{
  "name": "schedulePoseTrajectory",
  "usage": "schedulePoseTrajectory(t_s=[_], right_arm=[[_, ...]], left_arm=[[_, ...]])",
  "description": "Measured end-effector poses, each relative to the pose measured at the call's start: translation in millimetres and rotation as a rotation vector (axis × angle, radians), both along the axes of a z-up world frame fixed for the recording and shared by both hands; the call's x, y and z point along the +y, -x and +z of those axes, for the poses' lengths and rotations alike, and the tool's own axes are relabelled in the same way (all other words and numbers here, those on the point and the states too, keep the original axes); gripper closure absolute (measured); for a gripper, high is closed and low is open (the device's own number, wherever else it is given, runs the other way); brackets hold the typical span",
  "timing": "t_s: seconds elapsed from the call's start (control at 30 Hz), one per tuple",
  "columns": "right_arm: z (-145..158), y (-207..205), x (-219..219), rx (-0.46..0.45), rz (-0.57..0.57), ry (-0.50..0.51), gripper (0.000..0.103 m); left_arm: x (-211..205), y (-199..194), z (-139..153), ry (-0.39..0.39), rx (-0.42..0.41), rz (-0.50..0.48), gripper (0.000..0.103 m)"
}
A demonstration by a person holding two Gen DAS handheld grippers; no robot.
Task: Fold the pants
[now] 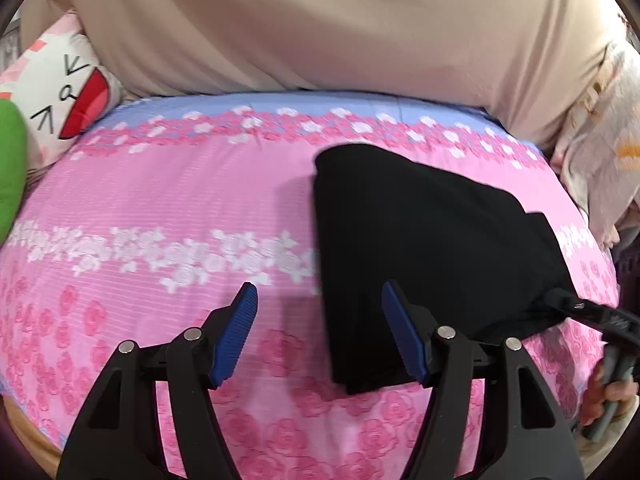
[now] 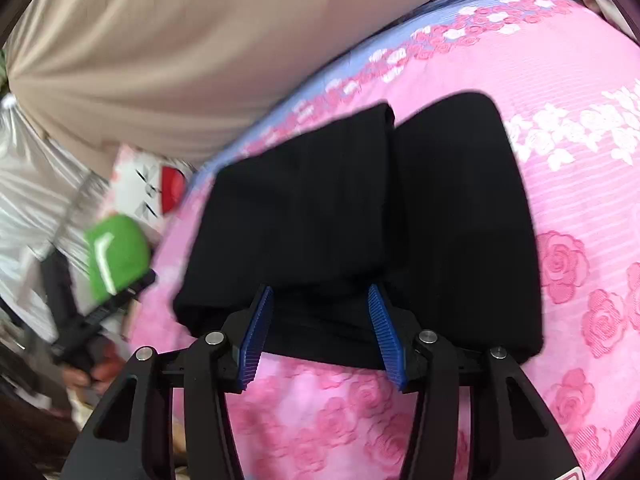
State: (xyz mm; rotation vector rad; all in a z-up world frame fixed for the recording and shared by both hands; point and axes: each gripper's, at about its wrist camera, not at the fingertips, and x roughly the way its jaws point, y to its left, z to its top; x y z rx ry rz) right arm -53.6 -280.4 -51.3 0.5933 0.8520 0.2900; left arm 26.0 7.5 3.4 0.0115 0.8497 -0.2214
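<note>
Black pants [image 1: 424, 240] lie folded into a compact stack on the pink floral bedsheet [image 1: 160, 208]. My left gripper [image 1: 320, 296] is open just off the stack's near left edge. Its right pad [image 1: 402, 332] overlaps that edge and its left pad [image 1: 236, 332] hangs over bare sheet. In the right wrist view the pants [image 2: 460, 220] show two side-by-side folds. My right gripper [image 2: 320, 300] stands open astride their near edge, black cloth lying between the blue pads without being pinched. The right gripper [image 1: 568, 304] also shows at the pants' near right corner.
A white cartoon-face pillow [image 1: 60, 96] and a green plush thing [image 1: 10, 168] sit at the bed's left side. Beige cloth [image 1: 320, 20] hangs along the far side. A pale patterned fabric [image 1: 600, 128] lies at the right. A hand [image 1: 608, 396] grips the right handle.
</note>
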Motion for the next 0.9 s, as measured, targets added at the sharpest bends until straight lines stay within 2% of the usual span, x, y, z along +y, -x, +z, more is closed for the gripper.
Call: schedulePoseTrajectory(t_s=[0.1, 0.13, 0.17, 0.2, 0.3, 0.37, 0.4, 0.43, 0.47, 0.5, 0.57, 0.6, 0.63, 0.67, 0.7, 0.83, 0.9], right_arm=[[1.4, -10.6, 12.6, -0.034, 0.008, 0.074, 0.055], [3.5, -15.0, 15.0, -0.042, 0.009, 0.090, 0.059], [5.2, -17.7, 16.8, -0.042, 0.011, 0.107, 0.084], [10.1, -21.2, 18.4, -0.032, 0.021, 0.128, 0.088], [46.8, -2.4, 13.5, -0.099, -0.001, 0.135, 0.090], [70.2, 17.0, 11.6, -0.138, -0.014, 0.187, 0.091], [72.3, 24.6, 8.8, -0.128, -0.029, 0.249, 0.090], [65.8, 24.9, 5.2, -0.096, -0.051, 0.302, 0.088], [43.2, 18.5, -0.9, -0.011, -0.066, 0.372, 0.087], [24.6, 13.1, -6.7, 0.050, -0.066, 0.376, 0.088], [14.1, 18.8, -25.7, 0.031, -0.096, 0.215, 0.085], [19.3, 23.8, -31.7, 0.030, -0.097, 0.153, 0.079], [26.7, 29.3, -33.8, 0.006, -0.097, 0.150, 0.062], [34.9, 35.4, -35.1, -0.040, -0.101, 0.158, 0.049], [36.9, 36.4, -35.2, -0.057, -0.098, 0.151, 0.041], [25.3, 17.7, -32.4, -0.042, -0.047, 0.040, 0.040], [20.3, 4.4, -28.9, -0.039, -0.052, 0.016, 0.040]], left_arm=[[-11.2, 3.6, -2.3, -0.004, 0.006, -0.030, 0.040], [-13.9, 5.1, -2.2, -0.008, 0.006, -0.034, 0.040], [-15.5, 6.1, -2.1, -0.011, 0.005, -0.036, 0.040], [-15.7, 6.3, -2.2, -0.017, 0.006, -0.032, 0.040], [-9.7, 6.3, 0.8, -0.021, 0.003, -0.007, 0.040], [-5.0, 5.1, 1.0, -0.027, -0.003, 0.006, 0.038], [-4.2, 3.6, -0.8, -0.032, -0.001, 0.008, 0.037], [-5.5, 0.9, -5.3, -0.042, 0.002, 0.008, 0.036], [-9.7, -3.4, -13.2, -0.067, 0.015, 0.005, 0.036], [-12.6, -7.1, -20.1, -0.088, 0.028, 0.007, 0.036], [-16.6, -11.5, -31.7, -0.121, 0.047, 0.014, 0.036], [-16.5, -11.0, -33.5, -0.128, 0.048, 0.020, 0.036], [-15.5, -9.6, -33.3, -0.125, 0.044, 0.019, 0.036], [-13.2, -7.7, -31.7, -0.113, 0.042, 0.015, 0.036], [-11.3, -6.8, -30.6, -0.100, 0.043, 0.011, 0.036], [-11.1, -3.6, -23.3, -0.019, 0.057, -0.027, 0.035], [-15.8, -0.6, -19.2, 0.006, 0.058, -0.058, 0.030]])
